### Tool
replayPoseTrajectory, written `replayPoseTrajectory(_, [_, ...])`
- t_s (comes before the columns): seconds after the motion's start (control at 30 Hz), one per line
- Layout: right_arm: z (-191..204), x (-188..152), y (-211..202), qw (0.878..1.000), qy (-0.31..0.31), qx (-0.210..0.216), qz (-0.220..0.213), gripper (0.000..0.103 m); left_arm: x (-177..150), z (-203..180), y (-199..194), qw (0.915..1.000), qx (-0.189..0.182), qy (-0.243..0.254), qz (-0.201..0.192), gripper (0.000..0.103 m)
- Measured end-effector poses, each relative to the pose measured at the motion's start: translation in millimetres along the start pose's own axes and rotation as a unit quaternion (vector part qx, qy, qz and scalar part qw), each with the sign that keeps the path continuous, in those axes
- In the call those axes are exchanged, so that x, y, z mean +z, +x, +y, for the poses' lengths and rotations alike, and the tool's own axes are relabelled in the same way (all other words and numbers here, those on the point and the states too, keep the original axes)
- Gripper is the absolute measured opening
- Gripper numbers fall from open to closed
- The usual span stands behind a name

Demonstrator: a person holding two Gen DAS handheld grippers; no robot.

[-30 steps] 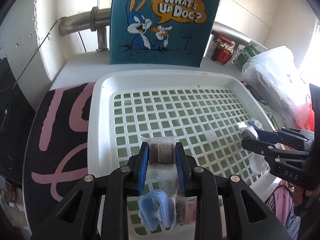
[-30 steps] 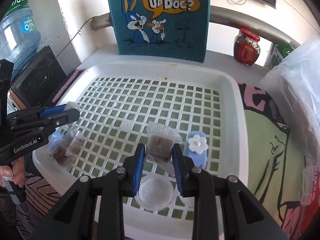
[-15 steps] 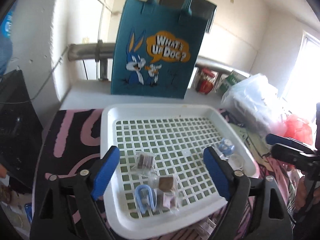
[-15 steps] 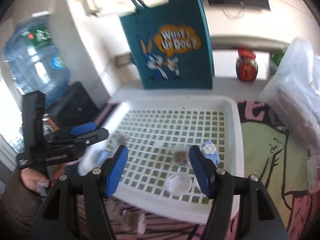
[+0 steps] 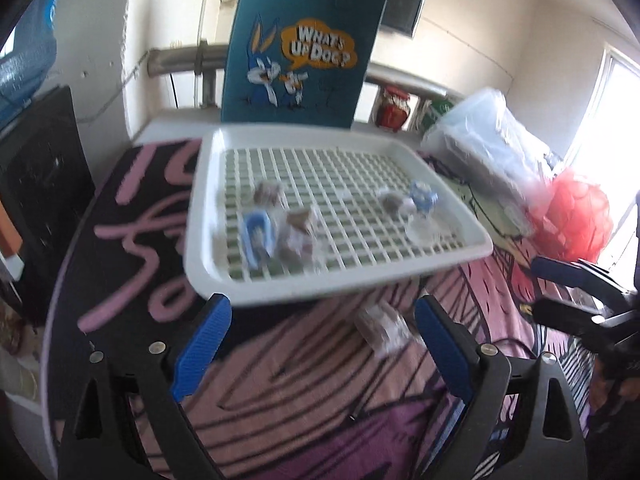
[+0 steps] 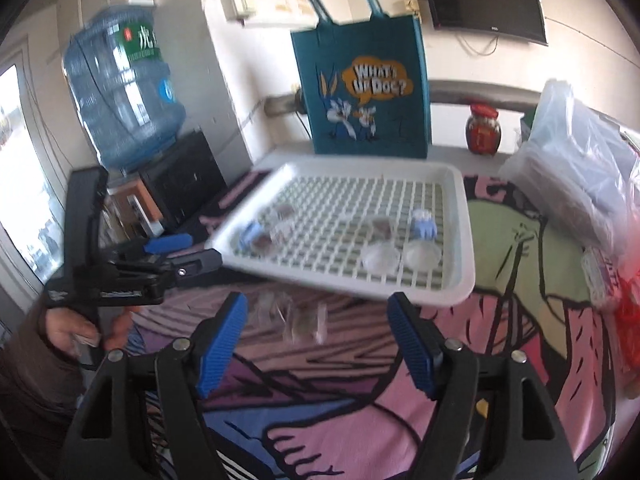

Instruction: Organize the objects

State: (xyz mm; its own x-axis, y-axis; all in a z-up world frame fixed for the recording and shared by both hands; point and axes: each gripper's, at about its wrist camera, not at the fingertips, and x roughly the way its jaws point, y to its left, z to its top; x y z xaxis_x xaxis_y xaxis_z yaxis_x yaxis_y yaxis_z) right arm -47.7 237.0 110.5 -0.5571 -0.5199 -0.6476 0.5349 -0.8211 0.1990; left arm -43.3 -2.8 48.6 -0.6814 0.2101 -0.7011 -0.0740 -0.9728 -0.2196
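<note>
Nearest in both views are the grippers themselves. The left gripper [image 5: 322,344] has its blue pads spread wide with nothing between them, and the right gripper [image 6: 318,344] is parted and empty too; both sets of jaws have just been opening.

Just past them, some clear plastic packets with brown contents [image 6: 298,318] sit loose on the pink cartoon-print cloth [image 6: 360,412], short of the tray. I'd guess those are next. To do it well: come down over 1 packet, centre it between the pads, close gently since it's crinkly film, then lift clear of the rim.

Further out, the white plastic grid tray [image 5: 400,148] holds the sorted stuff: brown packets and a blue clip on the left, a blue flower-topped piece [image 6: 424,224] and 2 clear round lids [image 6: 380,258] on the right.

Compared with 1 second ago, each gripper was clamped on a packet over the tray; now both packets lie in it and the grippers have pulled back.
</note>
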Motion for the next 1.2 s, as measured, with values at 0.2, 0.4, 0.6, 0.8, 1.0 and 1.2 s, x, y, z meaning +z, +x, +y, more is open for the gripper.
replayPoseTrajectory(0.2, [0.9,-26.2,43.0,0.998,-0.029,-0.036,0.053,0.072,-11.1,-14.9,27.6,0.9992,0.012,-0.014,0.036,0.093])
replayPoseTrajectory(0.4, [5.9,-38.9,59.6,0.994,-0.057,-0.063,0.069,0.071,-10.4,-27.8,46.4,0.9986,0.025,-0.006,0.046,0.085])
replayPoseTrajectory(0.6, [14.1,-36.3,66.3,0.994,-0.065,-0.062,0.063,0.071,-14.9,-24.7,51.3,0.9982,0.033,0.001,0.05,0.071])
replayPoseTrajectory(0.8, [29.3,-31.3,78.5,0.992,-0.085,-0.064,0.062,0.065,-19.6,-12.7,42.3,0.9985,0.03,0.003,0.045,0.07])
replayPoseTrajectory(1.0, [28.4,-30.0,100.7,0.992,-0.079,-0.056,0.086,0.041,-20.0,-10.0,42.5,0.9978,0.045,0.028,0.039,0.044])
replayPoseTrajectory(1.2, [18.5,-32.4,92.9,0.995,-0.052,-0.042,0.076,0.03,-19.5,-15.2,43.3,0.9981,0.007,0.045,0.042,0.036])
